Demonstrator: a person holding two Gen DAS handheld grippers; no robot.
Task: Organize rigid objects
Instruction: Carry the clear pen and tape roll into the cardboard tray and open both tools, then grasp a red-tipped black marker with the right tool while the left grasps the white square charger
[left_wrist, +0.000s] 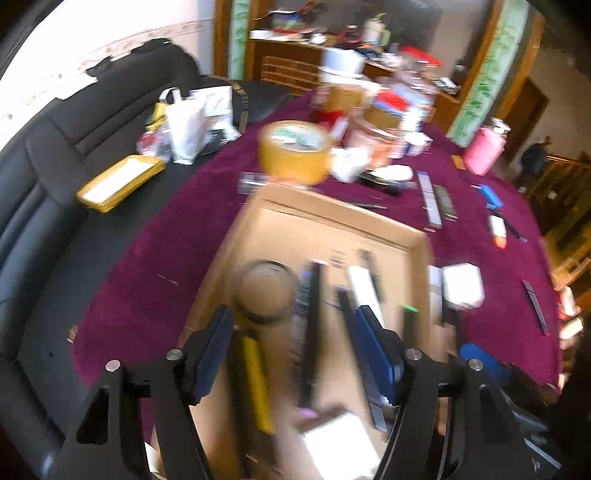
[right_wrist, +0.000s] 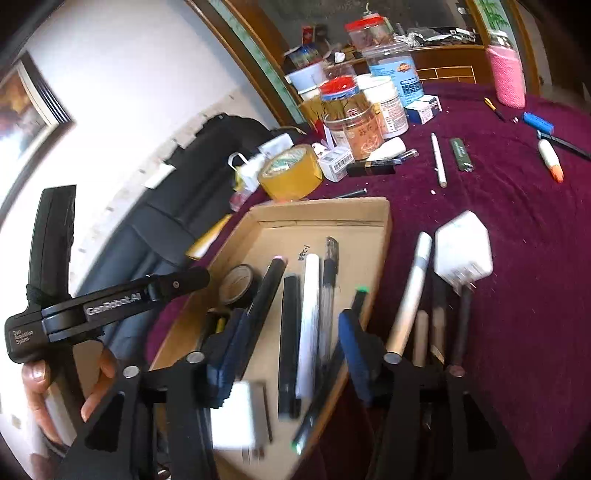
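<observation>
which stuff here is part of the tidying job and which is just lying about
Part of the job:
- cardboard tray
- pens and markers in the tray
- black tape roll in the tray
- white charger and loose pens beside the tray

Just lying about:
- jars
- yellow tape roll
- pink bottle
- black sofa

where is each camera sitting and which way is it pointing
Left wrist: rides the left gripper, tilted down over the cardboard tray on the purple tablecloth; its two open fingers show, nothing between them.
Right wrist: rides the right gripper, looking down across the same tray; its open fingers show, plus the left gripper held in a hand.
Shared: tray, yellow tape roll, pink bottle.
</observation>
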